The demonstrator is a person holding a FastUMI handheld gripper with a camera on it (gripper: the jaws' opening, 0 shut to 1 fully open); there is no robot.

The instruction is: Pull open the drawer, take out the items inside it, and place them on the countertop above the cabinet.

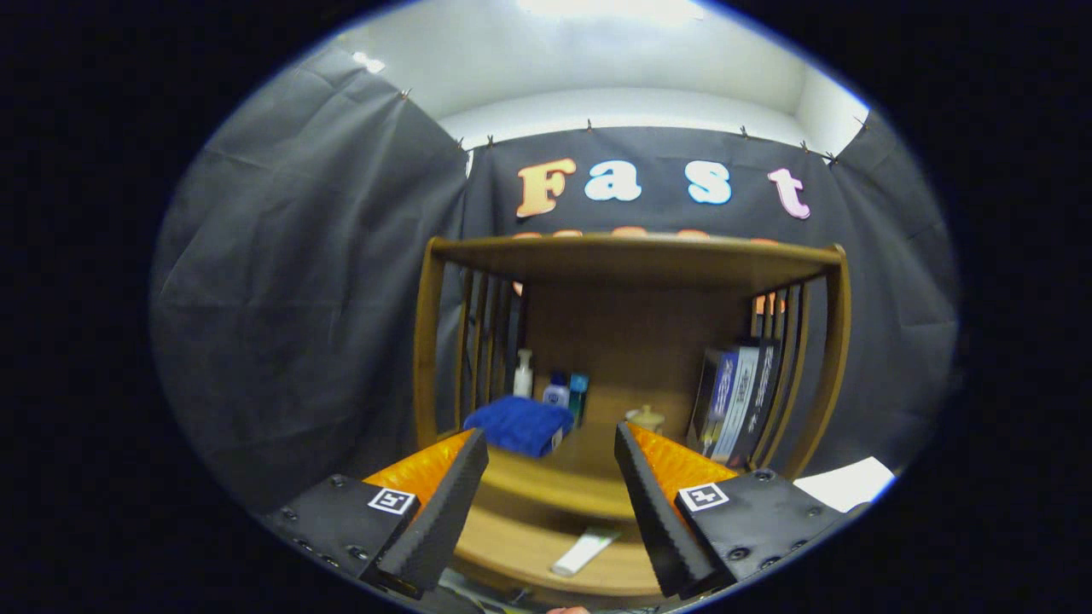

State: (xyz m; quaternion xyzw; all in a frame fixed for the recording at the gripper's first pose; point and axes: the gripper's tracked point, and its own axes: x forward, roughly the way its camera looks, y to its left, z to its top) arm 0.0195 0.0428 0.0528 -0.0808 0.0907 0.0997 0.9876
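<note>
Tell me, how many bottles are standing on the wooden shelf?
3. A white pump bottle stands at the back left, with a small pale bottle and a teal bottle beside it, behind the blue cloth. More could hide behind the cloth. The gripper is open.

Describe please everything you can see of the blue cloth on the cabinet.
The blue cloth is a soft, fuzzy-looking towel, folded into a thick, roughly rectangular pad. It lies flat on the wooden countertop, towards its left side, in front of a white pump bottle and two small bottles. A small white tag shows at its right corner. It sits beyond the open fingers, which do not touch it.
</note>
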